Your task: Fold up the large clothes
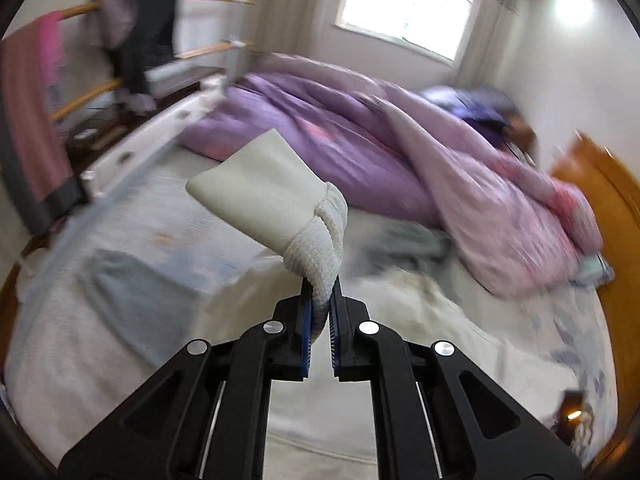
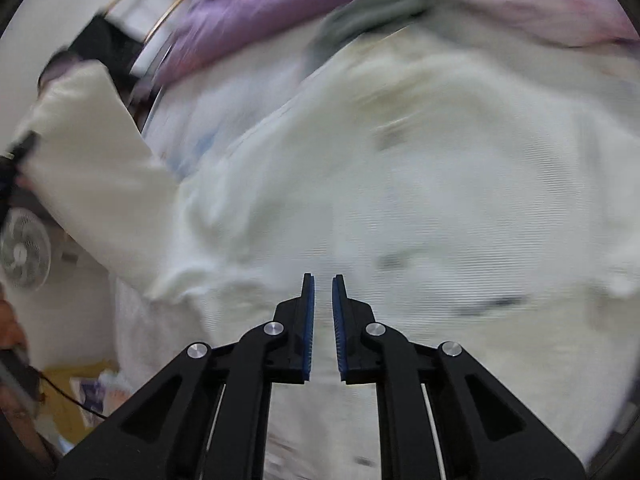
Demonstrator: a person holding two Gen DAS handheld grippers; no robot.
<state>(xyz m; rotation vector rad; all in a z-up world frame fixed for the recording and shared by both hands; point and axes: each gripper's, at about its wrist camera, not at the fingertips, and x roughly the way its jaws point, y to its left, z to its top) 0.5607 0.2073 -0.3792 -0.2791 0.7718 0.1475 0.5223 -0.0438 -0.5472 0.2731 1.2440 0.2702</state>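
A large cream-white garment (image 2: 400, 184) lies spread on the bed. My left gripper (image 1: 321, 284) is shut on its ribbed sleeve cuff (image 1: 320, 236) and holds the sleeve (image 1: 260, 188) lifted above the bed. In the right wrist view that raised sleeve (image 2: 92, 176) stretches up to the left. My right gripper (image 2: 323, 280) hovers over the garment's body, its jaws a narrow gap apart with nothing between them. The right wrist view is blurred.
A purple and pink duvet (image 1: 360, 136) is heaped across the far side of the bed. A grey cloth (image 1: 412, 240) lies by it. A white bed rail (image 1: 132, 152) and a rack with hanging clothes (image 1: 132, 40) stand left. A fan (image 2: 24, 254) stands beside the bed.
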